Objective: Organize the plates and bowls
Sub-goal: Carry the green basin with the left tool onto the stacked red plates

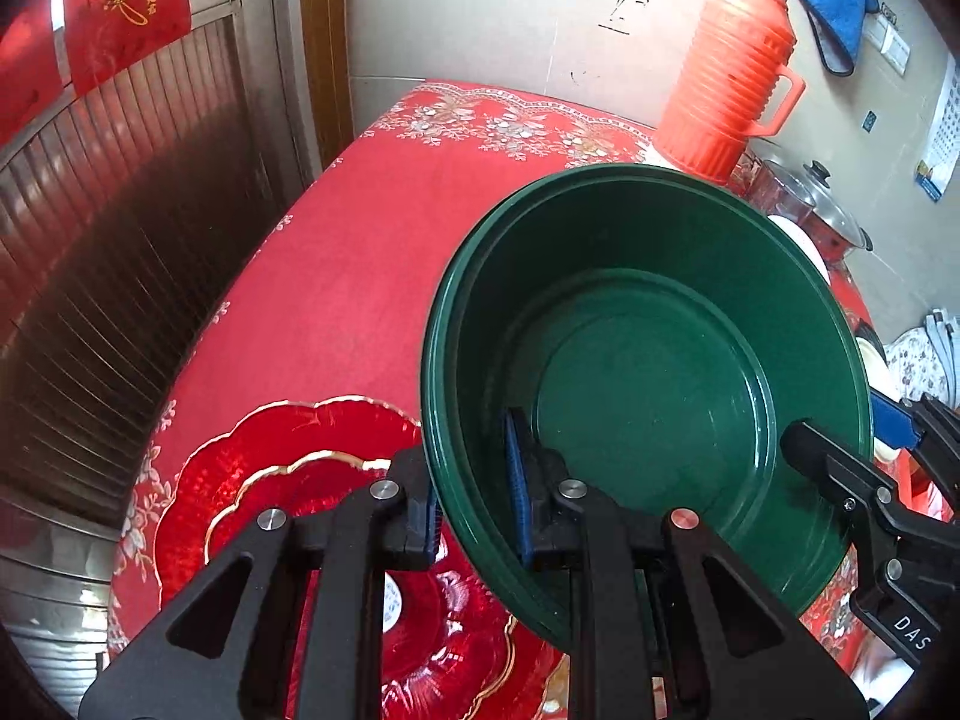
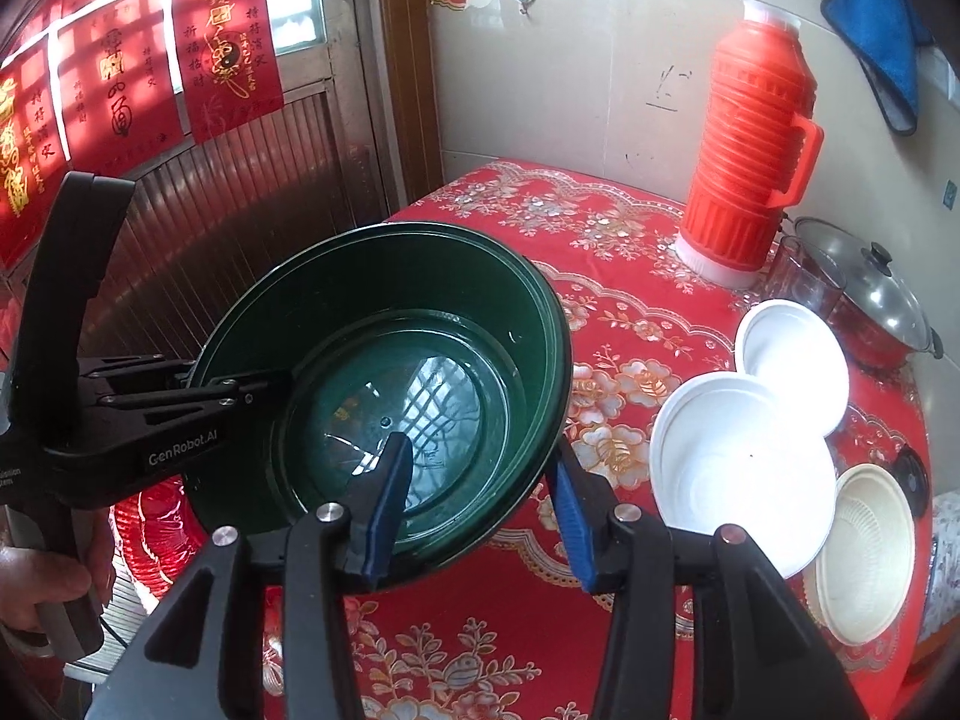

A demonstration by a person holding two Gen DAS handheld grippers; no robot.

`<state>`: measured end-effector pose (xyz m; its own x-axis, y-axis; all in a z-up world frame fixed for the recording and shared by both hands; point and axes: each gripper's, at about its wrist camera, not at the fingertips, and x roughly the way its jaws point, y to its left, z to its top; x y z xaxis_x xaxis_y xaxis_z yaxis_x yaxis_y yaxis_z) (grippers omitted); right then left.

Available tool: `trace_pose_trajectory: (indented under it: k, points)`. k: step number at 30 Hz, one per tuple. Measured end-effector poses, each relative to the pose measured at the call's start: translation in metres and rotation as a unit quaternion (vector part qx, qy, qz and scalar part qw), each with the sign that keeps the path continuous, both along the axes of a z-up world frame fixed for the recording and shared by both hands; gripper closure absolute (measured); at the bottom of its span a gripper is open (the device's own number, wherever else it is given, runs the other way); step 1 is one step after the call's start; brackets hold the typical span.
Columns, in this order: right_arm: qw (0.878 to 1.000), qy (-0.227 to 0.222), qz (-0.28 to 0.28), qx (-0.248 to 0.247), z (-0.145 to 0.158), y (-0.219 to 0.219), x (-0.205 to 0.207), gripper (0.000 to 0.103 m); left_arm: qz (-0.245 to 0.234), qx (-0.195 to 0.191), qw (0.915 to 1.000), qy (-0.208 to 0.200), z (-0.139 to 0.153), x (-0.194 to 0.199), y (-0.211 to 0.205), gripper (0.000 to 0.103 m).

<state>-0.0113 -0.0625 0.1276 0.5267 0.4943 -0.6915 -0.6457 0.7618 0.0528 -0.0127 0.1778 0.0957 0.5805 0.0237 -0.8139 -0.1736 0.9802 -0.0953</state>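
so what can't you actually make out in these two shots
- Left wrist view: the green basin hides much of the red plates and most of the white bowls.
- Right wrist view: the right claw straddles the basin rim; pad contact is unclear.
- Right wrist view: the cream basket is cut off by the lens edge.

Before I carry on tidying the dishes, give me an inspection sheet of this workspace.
Surface: table under a red floral tablecloth.
Job's things: green bowl tilted, partly over the red plates; white bowls and cream basket bowl at the right.
Clutter: orange thermos, lidded pot.
Grippers: left hand-held gripper shut on the green bowl's rim; right hand-held gripper open, the rim between its fingers.
Cables: nothing seen.
Surroundings: red banners, blue cloth on the wall.
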Motion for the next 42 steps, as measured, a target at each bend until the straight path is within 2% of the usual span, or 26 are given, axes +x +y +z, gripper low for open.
trace_pose_trajectory:
  k: [13, 25, 28, 38, 42]
  points:
    - [0.998, -0.003, 0.057, 0.001, -0.001, 0.029, -0.035, 0.051, 0.02, -0.009, 0.9997, -0.008, 0.003, -0.053, 0.035, 0.084]
    - [0.992, 0.017, 0.121, -0.024, -0.027, 0.081, -0.066, 0.046, 0.058, -0.02, 0.9981, 0.012, -0.015, -0.098, 0.077, 0.083]
    - [0.99, 0.025, 0.131, -0.035, -0.037, 0.091, -0.068, 0.046, 0.067, -0.014, 0.9975, 0.016, -0.022, -0.104, 0.084, 0.083]
    - [0.986, 0.036, 0.149, -0.058, -0.05, 0.107, -0.076, 0.044, 0.079, -0.037, 0.9954, 0.039, -0.046, -0.113, 0.097, 0.083]
    - [0.985, 0.039, 0.151, -0.069, -0.057, 0.111, -0.077, 0.041, 0.082, -0.027, 0.9958, 0.03, -0.043, -0.114, 0.096, 0.083]
